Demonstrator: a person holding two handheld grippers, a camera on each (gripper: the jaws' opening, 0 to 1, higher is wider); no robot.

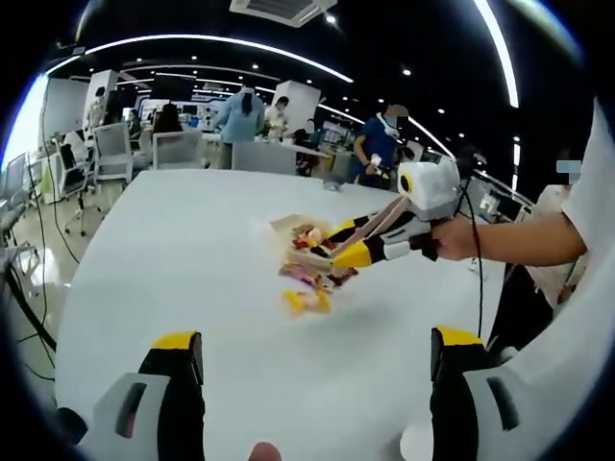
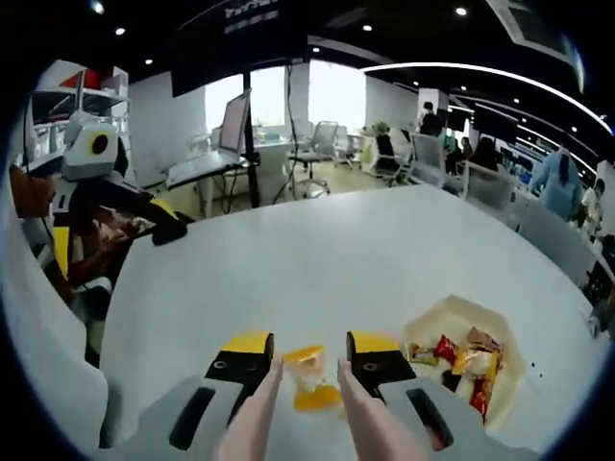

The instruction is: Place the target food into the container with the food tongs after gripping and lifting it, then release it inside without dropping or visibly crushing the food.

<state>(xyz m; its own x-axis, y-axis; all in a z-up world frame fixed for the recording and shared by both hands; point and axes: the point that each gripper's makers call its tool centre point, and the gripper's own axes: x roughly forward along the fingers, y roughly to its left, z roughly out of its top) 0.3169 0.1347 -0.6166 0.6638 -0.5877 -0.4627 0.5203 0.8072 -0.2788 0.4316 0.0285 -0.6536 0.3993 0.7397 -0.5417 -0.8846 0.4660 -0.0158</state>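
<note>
A yellow food packet (image 2: pixel 312 379) lies on the white table (image 2: pixel 317 269), also seen as the yellow packet (image 1: pixel 306 301) in the left gripper view. My right gripper (image 2: pixel 309 348) is shut on pale pink food tongs (image 2: pixel 258 408), whose two arms reach down either side of the packet. I cannot tell whether they touch it. The cream container (image 2: pixel 437 322) sits just right of it, holding several red and yellow snack packets. From the left gripper view, the right gripper (image 1: pixel 344 243) hovers over the container (image 1: pixel 288 227). My left gripper (image 1: pixel 317 341) stands open with nothing between its jaws.
A person's arm (image 1: pixel 524 238) holds the right gripper from the right. More loose packets (image 1: pixel 309 275) lie between the container and the yellow one. Office chairs (image 1: pixel 178 149), desks and several people stand beyond the table's far edge. The left gripper (image 2: pixel 115 235) shows at the table's left edge.
</note>
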